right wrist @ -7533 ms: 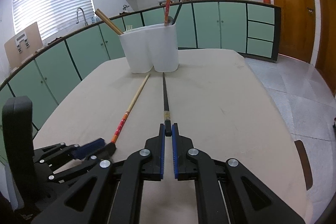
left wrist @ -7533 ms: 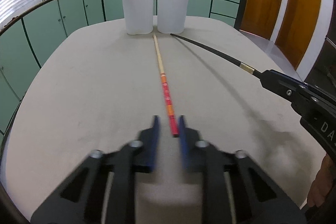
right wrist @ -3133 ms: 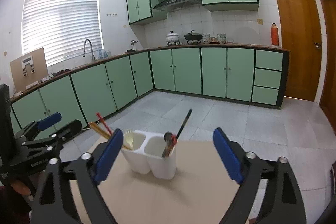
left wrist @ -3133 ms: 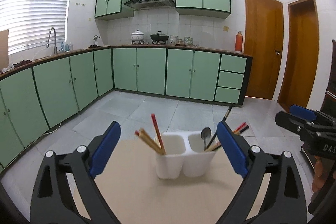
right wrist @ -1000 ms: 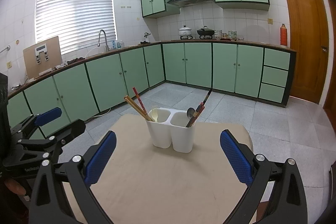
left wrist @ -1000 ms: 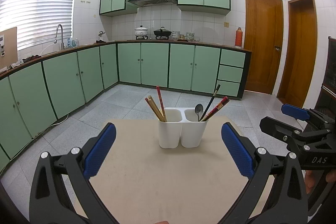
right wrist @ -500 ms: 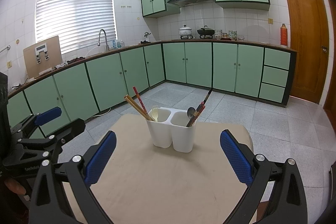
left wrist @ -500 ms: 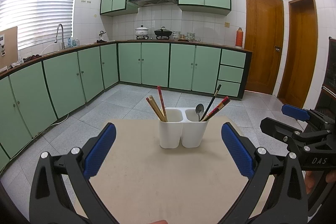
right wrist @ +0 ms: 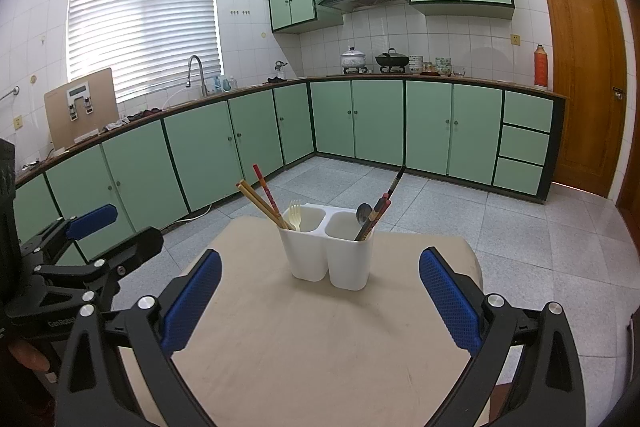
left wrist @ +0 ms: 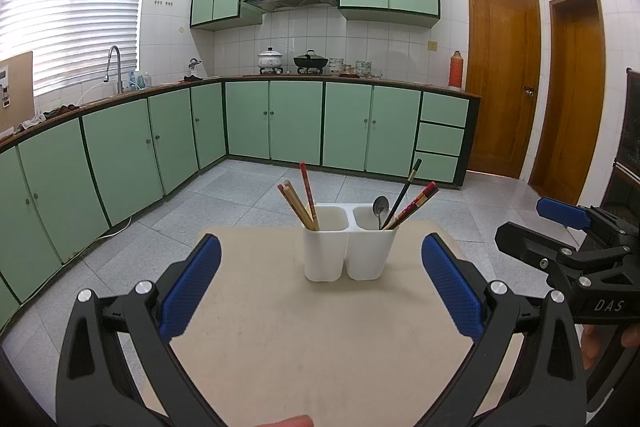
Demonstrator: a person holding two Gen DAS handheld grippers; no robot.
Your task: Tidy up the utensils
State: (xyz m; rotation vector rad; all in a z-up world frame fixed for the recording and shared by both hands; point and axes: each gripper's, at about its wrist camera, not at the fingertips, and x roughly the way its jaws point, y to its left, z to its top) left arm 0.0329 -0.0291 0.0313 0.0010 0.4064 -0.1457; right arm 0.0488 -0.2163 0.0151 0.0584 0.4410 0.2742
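Standing on the far half of the beige table (left wrist: 320,339), well ahead of both grippers, is the white two-cup holder (left wrist: 347,247). The left gripper (left wrist: 320,287) hangs above the near table edge with its jaws spread wide and nothing between them; the right gripper (right wrist: 320,291) hangs likewise, jaws wide apart and empty. In the holder's left cup lean wooden chopsticks (left wrist: 298,205), a red one (left wrist: 308,193) and a pale fork (right wrist: 295,213). In the right cup lean a black chopstick (left wrist: 402,193), a red-patterned pair (left wrist: 416,203) and a metal spoon (left wrist: 380,207).
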